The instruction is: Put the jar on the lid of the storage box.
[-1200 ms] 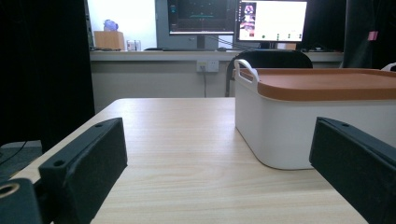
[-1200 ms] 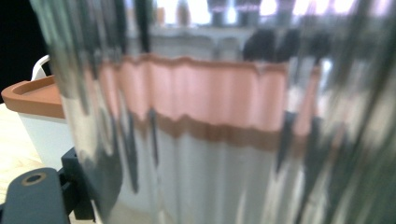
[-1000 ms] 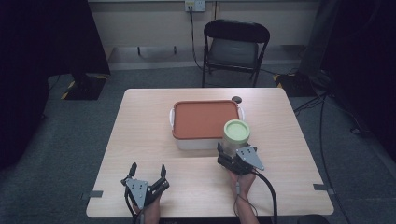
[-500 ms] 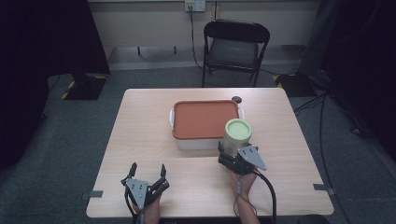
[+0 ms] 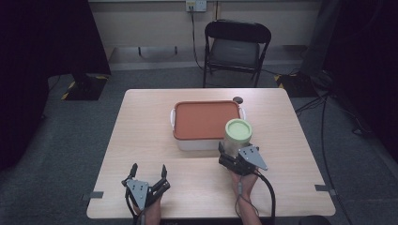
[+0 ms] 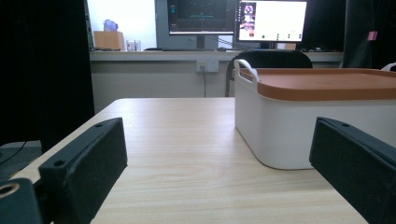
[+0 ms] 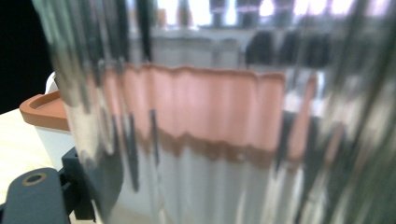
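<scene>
A clear ribbed jar (image 5: 237, 139) with a pale green lid (image 5: 238, 127) is at the front right corner of a white box (image 5: 197, 143) with an orange lid (image 5: 204, 119). My right gripper (image 5: 233, 151) is shut on the jar's lower half. In the right gripper view the jar (image 7: 224, 116) is right against the camera, and the box shows warped through its glass. Whether the jar rests on the table or hangs just above it, I cannot tell. Near the table's front left my left gripper (image 5: 149, 168) stands open on nothing. The left gripper (image 6: 219, 140) looks past the box (image 6: 289, 126) from its left side.
A small dark disc (image 5: 238, 99) lies on the light wooden table (image 5: 141, 122) behind the box. A black folding chair (image 5: 237, 44) stands beyond the far edge. Cables (image 5: 324, 122) run over the floor at the right. Monitors (image 6: 233, 18) stand on a far desk.
</scene>
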Demonstrator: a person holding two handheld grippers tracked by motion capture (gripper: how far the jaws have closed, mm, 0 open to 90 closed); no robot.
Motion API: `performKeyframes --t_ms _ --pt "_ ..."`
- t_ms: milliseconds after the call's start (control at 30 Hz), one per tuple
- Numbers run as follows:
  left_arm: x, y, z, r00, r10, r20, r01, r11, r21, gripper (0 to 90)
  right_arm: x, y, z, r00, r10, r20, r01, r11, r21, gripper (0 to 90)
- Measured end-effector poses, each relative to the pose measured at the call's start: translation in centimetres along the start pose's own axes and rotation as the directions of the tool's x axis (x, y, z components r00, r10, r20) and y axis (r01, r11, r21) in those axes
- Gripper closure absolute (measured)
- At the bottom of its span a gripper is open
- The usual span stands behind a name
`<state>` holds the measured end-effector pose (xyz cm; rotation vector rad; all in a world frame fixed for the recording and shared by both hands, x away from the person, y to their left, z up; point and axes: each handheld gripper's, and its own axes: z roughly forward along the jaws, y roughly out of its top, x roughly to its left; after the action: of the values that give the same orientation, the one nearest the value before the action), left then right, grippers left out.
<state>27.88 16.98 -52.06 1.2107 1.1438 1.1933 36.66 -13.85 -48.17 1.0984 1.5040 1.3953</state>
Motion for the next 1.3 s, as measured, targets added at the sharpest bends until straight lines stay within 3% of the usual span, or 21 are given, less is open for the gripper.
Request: performKeyframes --t_ms 700,1300 --pt "0.0 0.0 0.0 1.0000 0.000 0.000 0.000 1.0000 0.000 3.6 0.8 2.3 -0.1 0.9988 -0.029 -0.041 0.028 1.000 -0.009 11.6" --pt "0.0 0.0 0.0 1.0000 0.000 0.000 0.000 1.0000 0.000 3.6 1.3 5.9 -0.2 0.9968 -0.023 -0.077 0.020 0.999 -0.045 11.6"
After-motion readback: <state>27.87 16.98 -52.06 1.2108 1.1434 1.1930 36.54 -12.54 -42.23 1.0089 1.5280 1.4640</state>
